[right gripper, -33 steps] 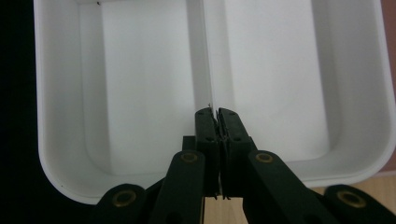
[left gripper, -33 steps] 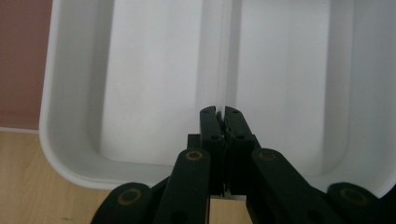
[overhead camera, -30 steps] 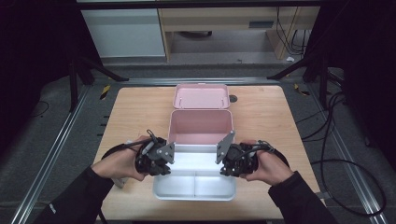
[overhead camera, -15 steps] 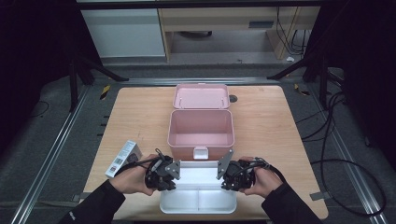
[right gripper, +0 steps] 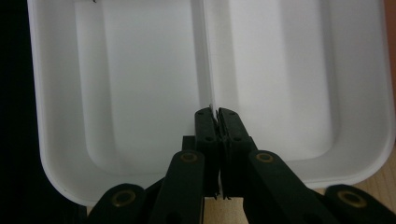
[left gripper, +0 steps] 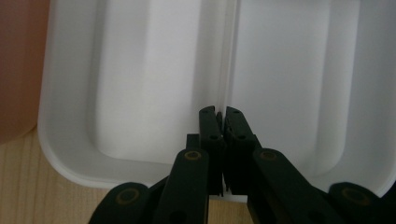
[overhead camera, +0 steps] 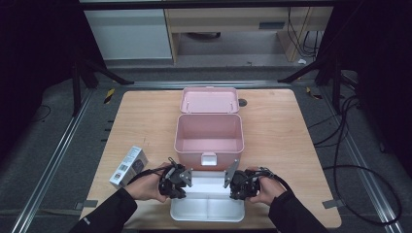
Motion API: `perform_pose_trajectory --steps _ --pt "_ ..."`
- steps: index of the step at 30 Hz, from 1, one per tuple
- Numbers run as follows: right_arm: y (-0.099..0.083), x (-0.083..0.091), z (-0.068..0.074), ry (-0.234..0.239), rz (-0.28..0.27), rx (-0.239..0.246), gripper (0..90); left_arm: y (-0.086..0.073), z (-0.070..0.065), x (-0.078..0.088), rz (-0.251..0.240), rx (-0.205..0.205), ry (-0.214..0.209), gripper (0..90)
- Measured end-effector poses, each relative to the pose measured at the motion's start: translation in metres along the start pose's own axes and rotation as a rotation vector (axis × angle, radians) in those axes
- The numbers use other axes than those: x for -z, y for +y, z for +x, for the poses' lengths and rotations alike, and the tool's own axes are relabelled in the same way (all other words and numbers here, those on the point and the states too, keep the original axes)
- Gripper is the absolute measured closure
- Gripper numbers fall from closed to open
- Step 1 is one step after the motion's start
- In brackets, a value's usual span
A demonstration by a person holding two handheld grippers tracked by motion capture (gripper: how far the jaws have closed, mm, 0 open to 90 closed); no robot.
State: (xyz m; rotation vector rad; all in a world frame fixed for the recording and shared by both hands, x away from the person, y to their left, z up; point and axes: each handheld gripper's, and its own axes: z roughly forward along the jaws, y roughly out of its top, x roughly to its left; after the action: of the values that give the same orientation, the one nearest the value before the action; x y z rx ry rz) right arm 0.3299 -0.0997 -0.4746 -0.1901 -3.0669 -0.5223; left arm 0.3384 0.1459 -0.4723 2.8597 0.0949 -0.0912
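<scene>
White divided tray [overhead camera: 208,208] on wooden table [overhead camera: 291,145], near edge, just in front of open pink box [overhead camera: 209,133]. Left gripper [left gripper: 219,112] and right gripper [right gripper: 215,113] each clamped on tray's centre divider, one at each end. Judgement: tray out of box, set down or nearly so; release left. Long axis runs left-right, parallel to table edge; open side up. Small carton [overhead camera: 129,166] at left.

Tray [overhead camera: 208,213] before box [overhead camera: 209,133]; carton [overhead camera: 128,166] left
</scene>
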Motion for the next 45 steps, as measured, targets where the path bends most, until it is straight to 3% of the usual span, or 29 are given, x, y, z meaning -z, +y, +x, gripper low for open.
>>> perform_pose_trajectory --steps 3,9,14,17,22,24,26,32,36,40,45 --pt "0.0 -0.003 0.0 0.002 0.002 -0.001 87.5 0.0 0.0 -0.007 0.018 -0.011 -0.001 87.1" --pt "-0.002 -0.007 0.0 -0.008 0.02 -0.012 85.4 0.001 -0.002 -0.008 0.007 -0.007 0.001 85.6" --pt "-0.004 -0.003 0.002 -0.036 0.005 -0.035 71.5 -0.001 -0.005 -0.001 -0.03 0.003 0.024 75.4" --pt "-0.008 0.009 0.0 -0.063 -0.065 -0.071 65.5 -0.002 -0.01 0.01 -0.086 0.015 0.051 69.8" --pt "-0.018 0.03 -0.005 -0.128 -0.177 -0.174 57.0 -0.009 -0.012 0.028 -0.156 0.057 0.101 57.2" --pt "-0.023 0.038 -0.008 -0.159 -0.225 -0.206 56.4 -0.014 -0.011 0.036 -0.2 0.099 0.121 52.2" --pt "-0.027 0.045 -0.011 -0.19 -0.238 -0.252 55.2 -0.02 -0.01 0.044 -0.229 0.136 0.137 50.2" --pt "-0.036 0.064 -0.024 -0.291 -0.32 -0.396 46.8 -0.04 0.0 0.066 -0.331 0.291 0.206 33.5" --pt "-0.043 0.069 -0.031 -0.341 -0.369 -0.464 42.1 -0.053 0.001 0.08 -0.393 0.399 0.283 28.2" --pt "-0.056 0.069 -0.036 -0.406 -0.373 -0.539 38.2 -0.066 0.002 0.092 -0.394 0.469 0.365 26.4" --pt "-0.074 0.068 -0.042 -0.441 -0.365 -0.637 35.2 -0.092 -0.002 0.111 -0.417 0.56 0.456 24.1"
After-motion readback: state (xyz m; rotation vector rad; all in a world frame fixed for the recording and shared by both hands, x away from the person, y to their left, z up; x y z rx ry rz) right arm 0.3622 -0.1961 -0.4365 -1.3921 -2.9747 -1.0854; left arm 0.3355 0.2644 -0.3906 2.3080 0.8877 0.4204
